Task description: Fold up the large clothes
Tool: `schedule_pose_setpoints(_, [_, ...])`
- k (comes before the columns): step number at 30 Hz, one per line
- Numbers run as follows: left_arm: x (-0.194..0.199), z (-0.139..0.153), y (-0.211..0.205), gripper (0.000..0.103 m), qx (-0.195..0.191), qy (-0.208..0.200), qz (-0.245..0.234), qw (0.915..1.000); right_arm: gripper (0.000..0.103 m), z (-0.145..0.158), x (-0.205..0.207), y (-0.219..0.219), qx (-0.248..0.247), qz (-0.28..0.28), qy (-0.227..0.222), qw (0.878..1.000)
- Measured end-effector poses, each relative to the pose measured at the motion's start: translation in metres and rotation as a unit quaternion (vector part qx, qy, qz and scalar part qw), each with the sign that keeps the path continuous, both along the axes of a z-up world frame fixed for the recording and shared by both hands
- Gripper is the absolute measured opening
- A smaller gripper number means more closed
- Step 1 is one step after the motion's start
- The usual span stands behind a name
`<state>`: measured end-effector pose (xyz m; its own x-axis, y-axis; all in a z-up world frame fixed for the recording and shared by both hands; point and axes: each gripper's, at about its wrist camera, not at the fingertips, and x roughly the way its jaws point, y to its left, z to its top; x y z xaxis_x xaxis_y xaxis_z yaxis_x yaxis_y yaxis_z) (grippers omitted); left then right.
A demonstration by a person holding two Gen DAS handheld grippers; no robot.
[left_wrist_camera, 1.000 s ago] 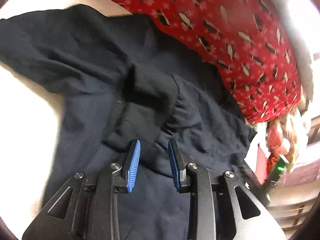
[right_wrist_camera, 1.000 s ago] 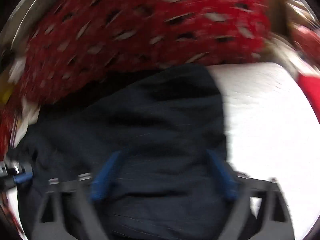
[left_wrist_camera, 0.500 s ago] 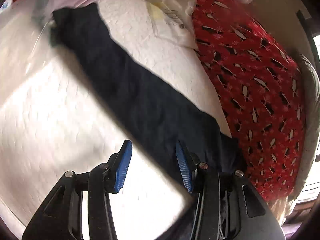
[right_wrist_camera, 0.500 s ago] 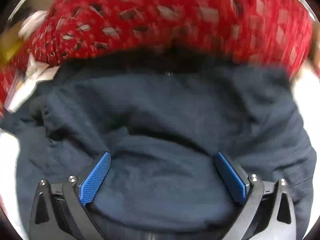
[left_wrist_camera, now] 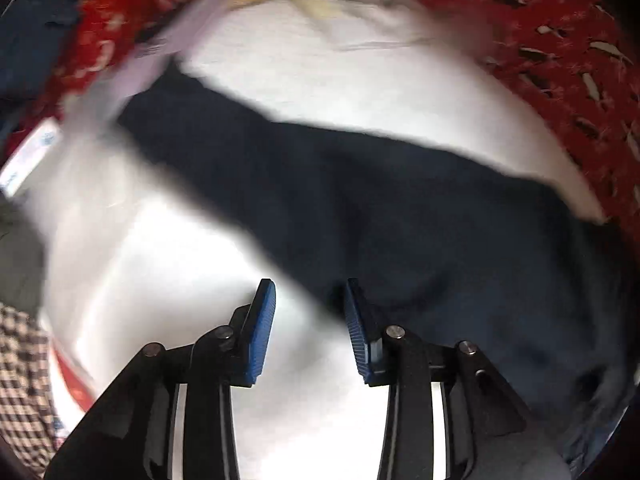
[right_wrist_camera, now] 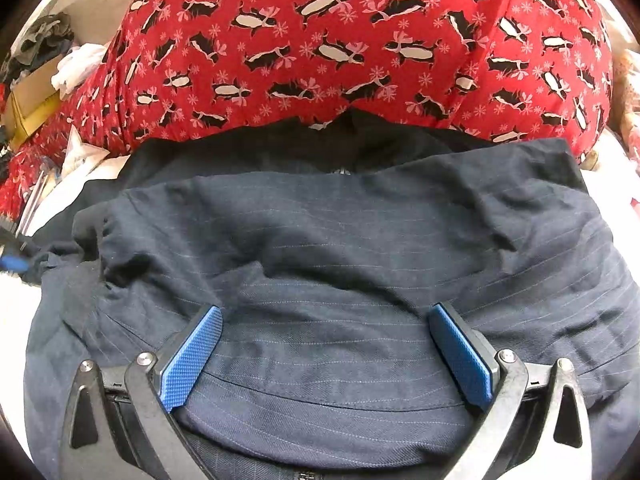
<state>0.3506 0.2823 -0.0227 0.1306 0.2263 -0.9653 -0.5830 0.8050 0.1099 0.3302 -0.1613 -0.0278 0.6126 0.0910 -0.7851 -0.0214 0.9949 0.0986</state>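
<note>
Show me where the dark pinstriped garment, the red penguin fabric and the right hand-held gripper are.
dark pinstriped garment (right_wrist_camera: pixel 340 240): right wrist view, wrinkled middle.
red penguin fabric (right_wrist_camera: pixel 340 52): right wrist view, centre of the print.
right hand-held gripper (right_wrist_camera: pixel 326 354): right wrist view, midway between the fingertips.

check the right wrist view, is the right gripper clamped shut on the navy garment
No, the right gripper has its jaws spread wide, with the navy garment lying flat between the blue pads.

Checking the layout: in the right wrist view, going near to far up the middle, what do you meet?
Right claw, open → navy pinstriped garment → red penguin-print fabric.
</note>
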Motion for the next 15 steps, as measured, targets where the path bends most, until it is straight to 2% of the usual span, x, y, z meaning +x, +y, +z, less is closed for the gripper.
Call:
schedule_pose_setpoints(1, [-0.015,-0.007,0.010,0.034,0.001,0.014,0.012,0.9998,0.103,-0.001,-0.003,-0.001,0.000,0.000,0.000,1.000])
schedule_pose_setpoints(2, [-0.035,-0.015,0.026,0.035,-0.016,0.021,0.032,0.9991,0.103,-0.001,-0.003,-0.001,0.000,0.000,0.000,1.000])
schedule_pose_setpoints(3, [-0.051,-0.015,0.038,0.033,-0.052,-0.015,0.038,0.9978,0.103,-0.001,-0.003,-0.001,0.000,0.000,0.000,1.000])
schedule_pose_setpoints(4, [-0.069,-0.007,0.049,0.030,-0.072,-0.049,0.045,0.9953,0.103,0.000,-0.003,-0.001,0.000,0.000,0.000,1.000])
schedule_pose_setpoints(6, [-0.084,0.006,0.059,0.027,-0.061,-0.037,0.064,0.9954,0.103,0.000,-0.002,-0.001,0.000,0.000,0.000,1.000])
schedule_pose_setpoints(7, [-0.084,0.013,0.064,0.027,-0.077,-0.053,0.060,0.9937,0.103,0.000,-0.002,-0.001,-0.001,0.000,0.000,1.000])
schedule_pose_setpoints(10, [-0.063,0.030,0.067,0.027,-0.106,-0.077,0.050,0.9901,0.103,0.000,-0.002,-0.001,-0.002,-0.001,0.000,1.000])
schedule_pose_setpoints(13, [-0.015,0.039,0.054,0.031,-0.108,-0.099,0.028,0.9889,0.103,-0.001,-0.003,-0.002,-0.001,-0.001,-0.001,1.000])
schedule_pose_setpoints(15, [0.014,0.038,0.046,0.033,-0.104,-0.107,0.030,0.9884,0.103,-0.001,-0.004,-0.003,0.002,-0.001,-0.002,1.000])
